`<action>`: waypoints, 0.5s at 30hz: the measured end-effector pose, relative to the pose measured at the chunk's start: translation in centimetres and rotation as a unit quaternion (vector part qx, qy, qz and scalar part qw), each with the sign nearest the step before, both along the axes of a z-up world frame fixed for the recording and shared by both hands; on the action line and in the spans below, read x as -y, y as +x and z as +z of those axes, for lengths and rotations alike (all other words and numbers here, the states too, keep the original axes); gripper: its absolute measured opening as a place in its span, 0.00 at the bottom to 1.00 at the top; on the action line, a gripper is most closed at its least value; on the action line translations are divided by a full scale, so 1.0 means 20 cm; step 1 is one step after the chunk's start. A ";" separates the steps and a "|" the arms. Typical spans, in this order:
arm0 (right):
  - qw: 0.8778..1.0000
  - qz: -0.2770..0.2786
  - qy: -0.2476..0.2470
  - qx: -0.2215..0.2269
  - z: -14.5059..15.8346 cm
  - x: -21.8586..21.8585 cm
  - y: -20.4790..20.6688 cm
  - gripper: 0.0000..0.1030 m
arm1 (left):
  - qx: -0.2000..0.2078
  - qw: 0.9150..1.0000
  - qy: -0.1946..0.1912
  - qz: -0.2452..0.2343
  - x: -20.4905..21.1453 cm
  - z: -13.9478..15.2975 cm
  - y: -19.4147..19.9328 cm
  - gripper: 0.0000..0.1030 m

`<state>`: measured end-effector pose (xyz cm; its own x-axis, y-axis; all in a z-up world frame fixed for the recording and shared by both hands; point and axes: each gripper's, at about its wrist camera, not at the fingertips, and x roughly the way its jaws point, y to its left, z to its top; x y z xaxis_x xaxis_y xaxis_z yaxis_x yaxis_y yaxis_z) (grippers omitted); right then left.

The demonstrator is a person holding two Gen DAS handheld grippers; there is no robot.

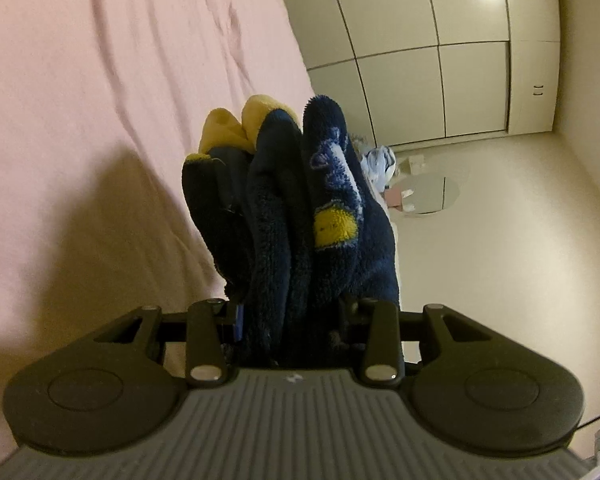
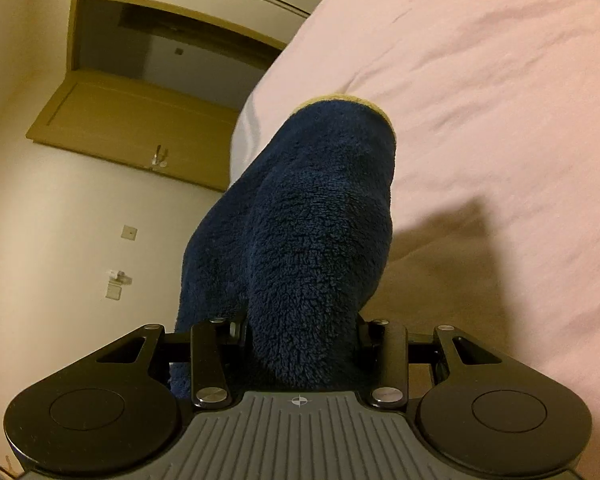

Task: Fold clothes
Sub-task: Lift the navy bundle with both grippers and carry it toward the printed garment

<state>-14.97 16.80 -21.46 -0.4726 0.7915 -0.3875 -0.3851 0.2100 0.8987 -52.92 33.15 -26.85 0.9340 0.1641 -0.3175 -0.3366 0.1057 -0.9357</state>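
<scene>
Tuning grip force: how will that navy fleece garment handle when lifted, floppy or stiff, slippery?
Likely floppy: the navy fleece garment bunches in thick folds inside the left claw. Probably not slippery: its pile looks fuzzy in the right claw. Bulky, so it may sag between grips over the pink bed sheet.

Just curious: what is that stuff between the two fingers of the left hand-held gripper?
Bunched navy fleece garment with yellow trim, filling the left hand-held gripper, per the left wrist view.
</scene>
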 end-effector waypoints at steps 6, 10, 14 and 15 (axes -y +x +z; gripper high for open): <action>1.000 -0.011 0.011 -0.024 0.13 -0.11 -0.52 0.41 | -0.016 1.000 0.018 0.006 -0.07 0.19 -0.50 0.33; 0.999 0.013 0.020 -0.028 0.22 -0.27 -0.73 0.41 | -0.018 0.999 0.031 0.033 -0.09 0.29 -0.75 0.33; 0.998 0.040 0.035 -0.028 0.25 -0.45 -0.85 0.41 | -0.019 0.996 0.040 0.079 -0.11 0.36 -0.94 0.33; 0.998 0.046 0.039 -0.029 0.25 -0.50 -0.88 0.41 | -0.019 0.995 0.041 0.092 -0.12 0.38 -0.99 0.33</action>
